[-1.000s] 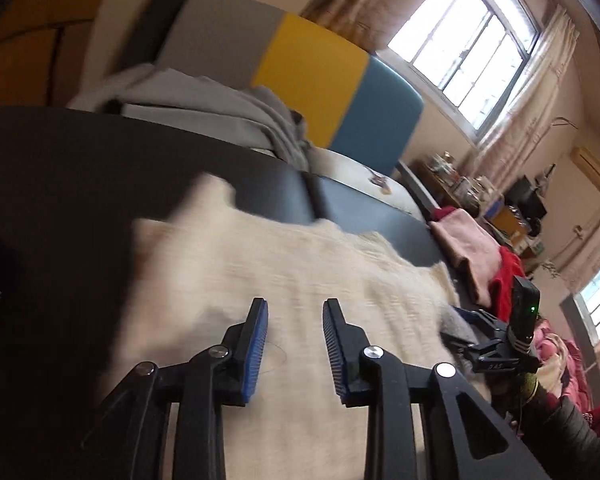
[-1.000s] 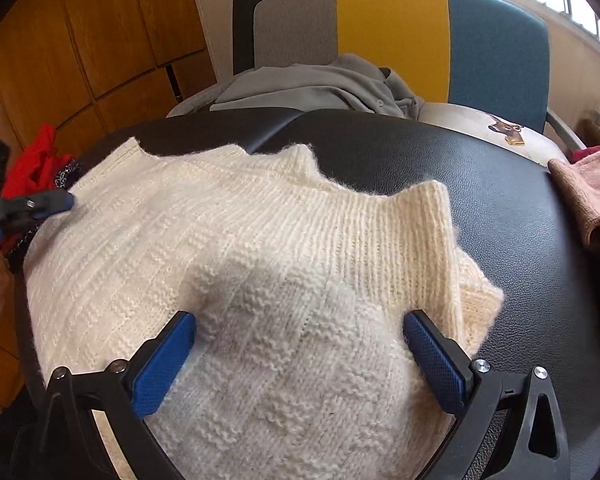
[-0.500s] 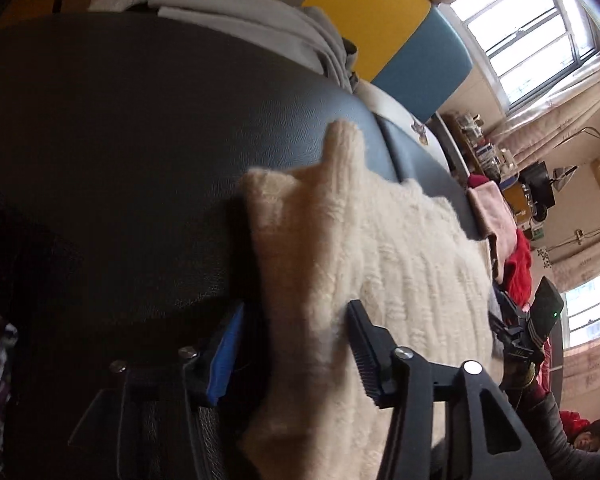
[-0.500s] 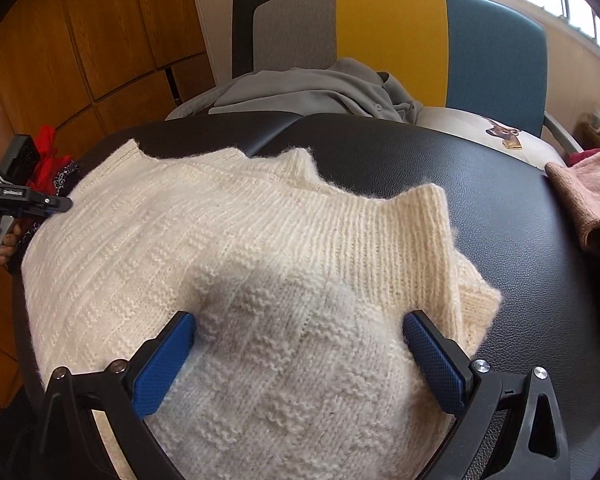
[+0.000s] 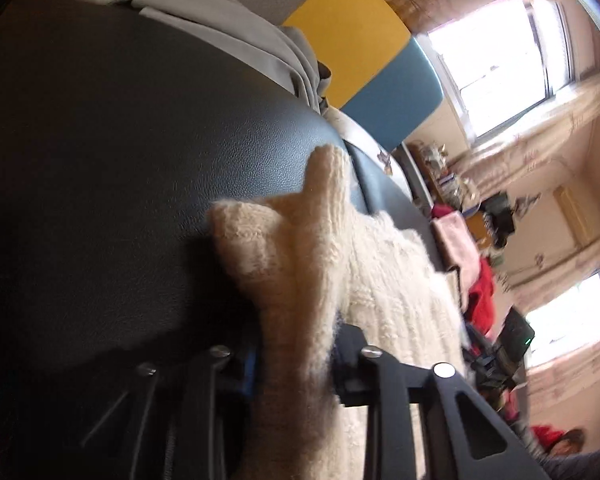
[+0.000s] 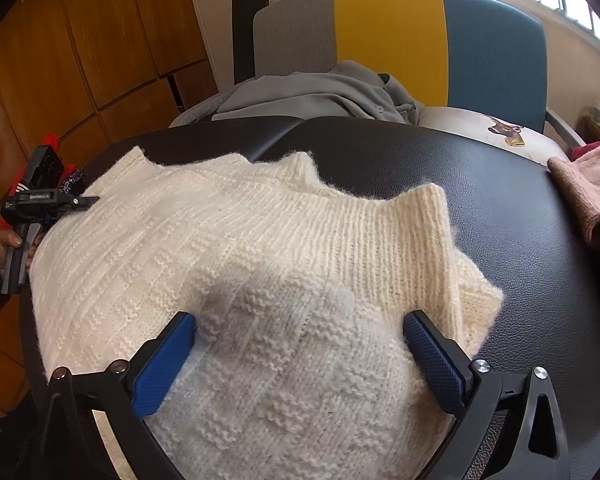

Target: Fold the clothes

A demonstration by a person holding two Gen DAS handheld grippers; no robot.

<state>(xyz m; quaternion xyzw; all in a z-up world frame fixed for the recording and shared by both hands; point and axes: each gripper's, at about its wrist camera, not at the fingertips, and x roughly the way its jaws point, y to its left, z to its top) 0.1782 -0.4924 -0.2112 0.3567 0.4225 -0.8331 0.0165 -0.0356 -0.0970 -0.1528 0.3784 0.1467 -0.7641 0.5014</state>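
Observation:
A cream knitted sweater lies spread on the black padded table. In the left wrist view its left edge stands bunched up between the jaws of my left gripper, which are closing with the pads pressing on the knit. The right wrist view shows that same gripper's tip at the sweater's left side, with a hand on its handle. My right gripper stands wide open over the near part of the sweater, its blue pads down on the fabric and apart.
A grey garment lies on a chair with a grey, yellow and teal back behind the table. A pink cloth lies at the table's right edge. Wooden cabinet doors stand at the left. Red clothes are piled beyond.
My left gripper dropped from above the sweater to its left edge, opened wide around the edge, then drew its jaws together on it. The right gripper stayed still and open.

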